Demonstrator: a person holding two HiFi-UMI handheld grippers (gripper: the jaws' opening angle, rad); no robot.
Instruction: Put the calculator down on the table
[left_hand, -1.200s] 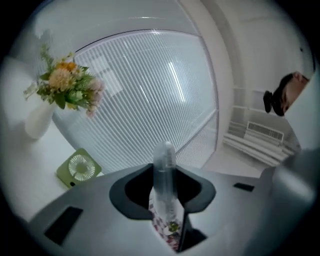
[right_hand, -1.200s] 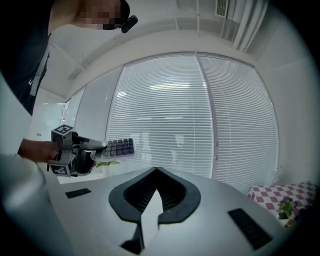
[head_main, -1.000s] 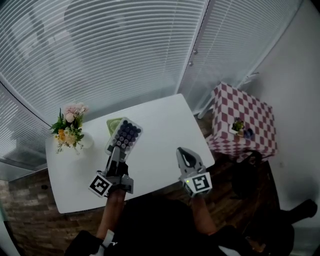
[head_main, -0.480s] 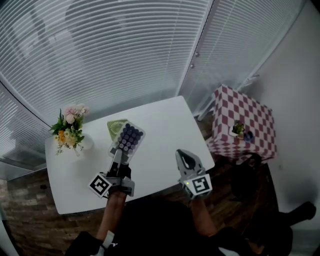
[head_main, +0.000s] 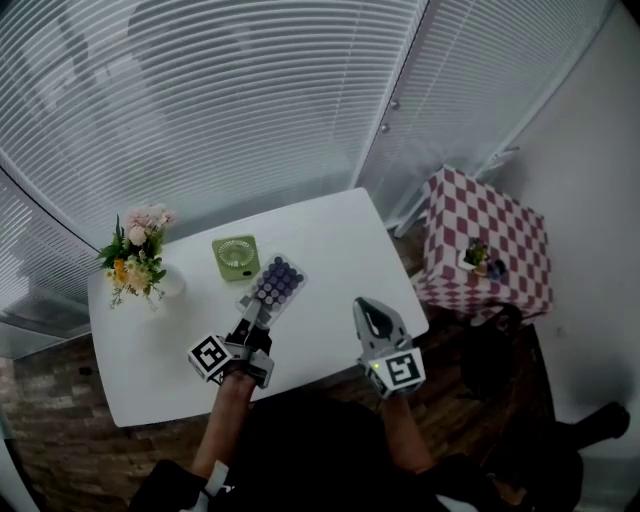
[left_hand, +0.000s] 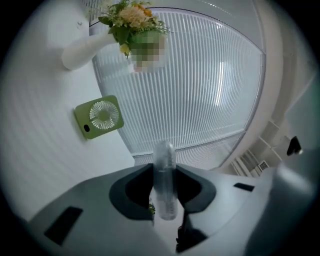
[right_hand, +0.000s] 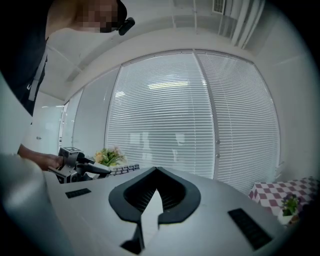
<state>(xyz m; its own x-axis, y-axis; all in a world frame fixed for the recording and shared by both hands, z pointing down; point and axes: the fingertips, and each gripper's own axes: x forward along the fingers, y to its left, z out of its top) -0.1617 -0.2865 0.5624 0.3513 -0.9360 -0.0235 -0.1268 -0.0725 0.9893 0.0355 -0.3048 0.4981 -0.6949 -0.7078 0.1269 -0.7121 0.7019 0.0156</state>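
Descent is the news: my left tongs (head_main: 258, 312) have carried the calculator (head_main: 277, 284) down. A second ago it overlapped the fan (head_main: 236, 256) in the head view. Now it sits just right of the fan and nearer me, and it has rolled a little on the way. The tongs have not let go. In the left gripper view the jaws are clamped narrow on the calculator's near end, which shows edge-on between the pads. From the head view the keys face up. I cannot tell whether its underside already touches the bench (head_main: 330, 240), though it looks low and close. My right tongs (head_main: 372, 312), well right of the fan by the bench's near edge, have not moved; their jaws are closed together on nothing. By my reckoning the put-down is nearly done. What remains is to settle the calculator flat, open the left jaws and back away.
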